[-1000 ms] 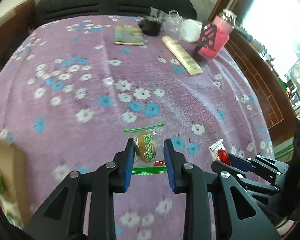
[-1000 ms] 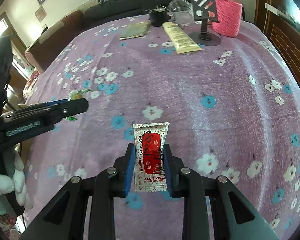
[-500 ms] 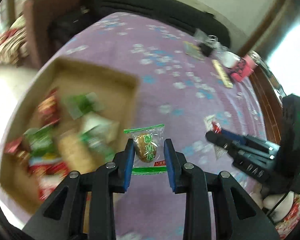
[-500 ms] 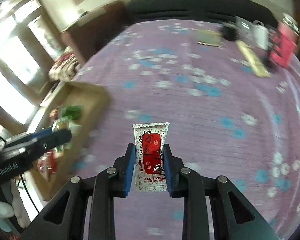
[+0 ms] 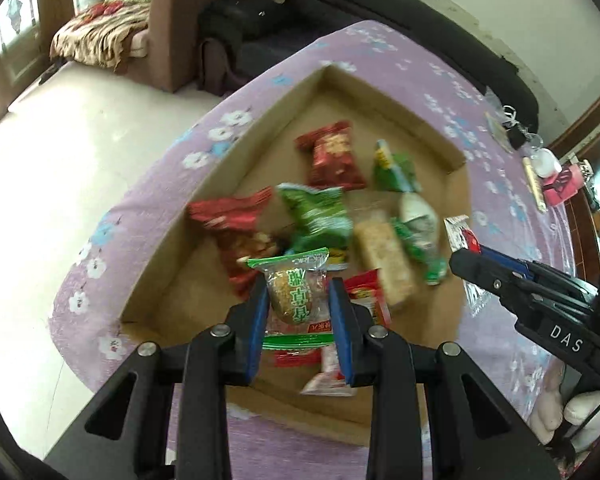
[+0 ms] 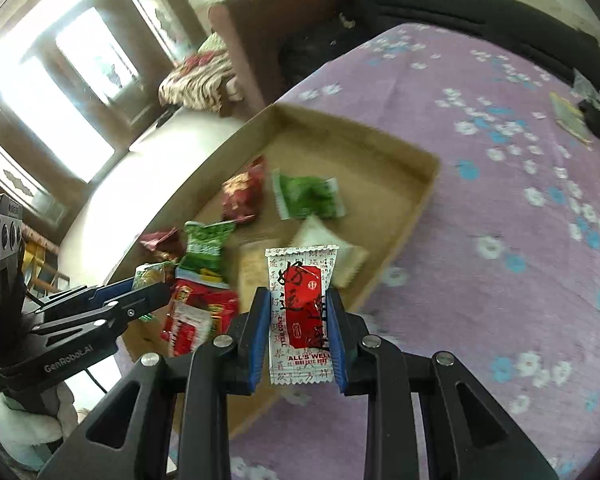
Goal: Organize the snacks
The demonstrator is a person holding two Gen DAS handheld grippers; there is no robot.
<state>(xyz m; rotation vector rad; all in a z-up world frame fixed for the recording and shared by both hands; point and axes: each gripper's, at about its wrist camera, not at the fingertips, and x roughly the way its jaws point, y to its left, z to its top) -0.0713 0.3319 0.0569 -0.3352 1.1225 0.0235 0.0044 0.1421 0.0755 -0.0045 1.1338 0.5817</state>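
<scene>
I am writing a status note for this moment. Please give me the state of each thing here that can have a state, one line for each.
Left tool: shut on the green-edged clear packet.
Green-edged clear packet: sealed, held above the cardboard box.
Right tool: shut on the white and red sachet.
White and red sachet: sealed, held upright near the box edge.
Cardboard box: open on top, partly filled with snack packets.
</scene>
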